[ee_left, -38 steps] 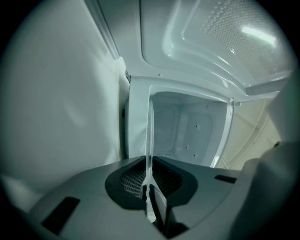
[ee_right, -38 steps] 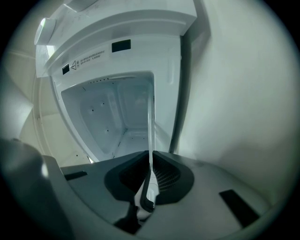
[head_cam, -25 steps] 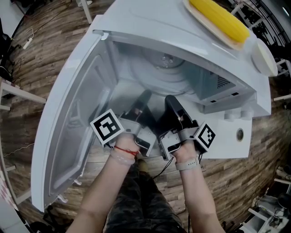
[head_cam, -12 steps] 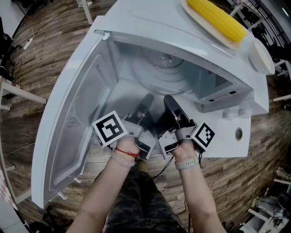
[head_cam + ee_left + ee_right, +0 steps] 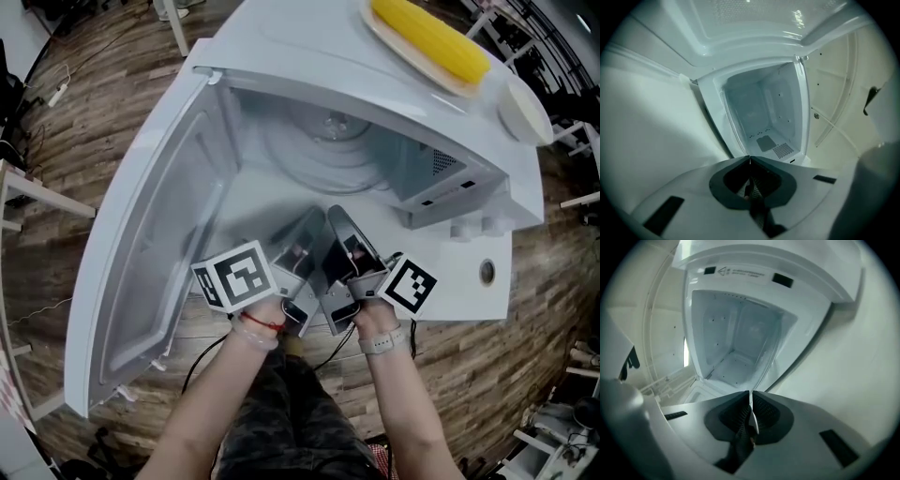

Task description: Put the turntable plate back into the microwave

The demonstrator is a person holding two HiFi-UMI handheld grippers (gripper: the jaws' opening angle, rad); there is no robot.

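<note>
Held the left gripper (image 5: 309,225) and the right gripper (image 5: 336,220) side by side, almost touching, low at the mouth of the microwave (image 5: 300,47). Found the left jaws pressed tip to tip with nothing between. Found the right jaws together too, with only a thin pale sliver at the seam, too slight to name. Judged both tools empty, as befits a pair done with carrying.

Looked past them into the cavity and saw the turntable plate (image 5: 323,141) lying flat on the floor toward the back, roughly centred and well apart from either gripper. Took the placing step as done, or nearly so. Could not confirm a proper seat on the drive beneath.

Noted the door (image 5: 159,234) swung wide to the left, leaving room to draw both tools straight out.

Farthest off, spotted a corn cob (image 5: 429,37) on a tray (image 5: 394,42) atop the casing, near a pale dish (image 5: 523,111), both clear of the work.
</note>
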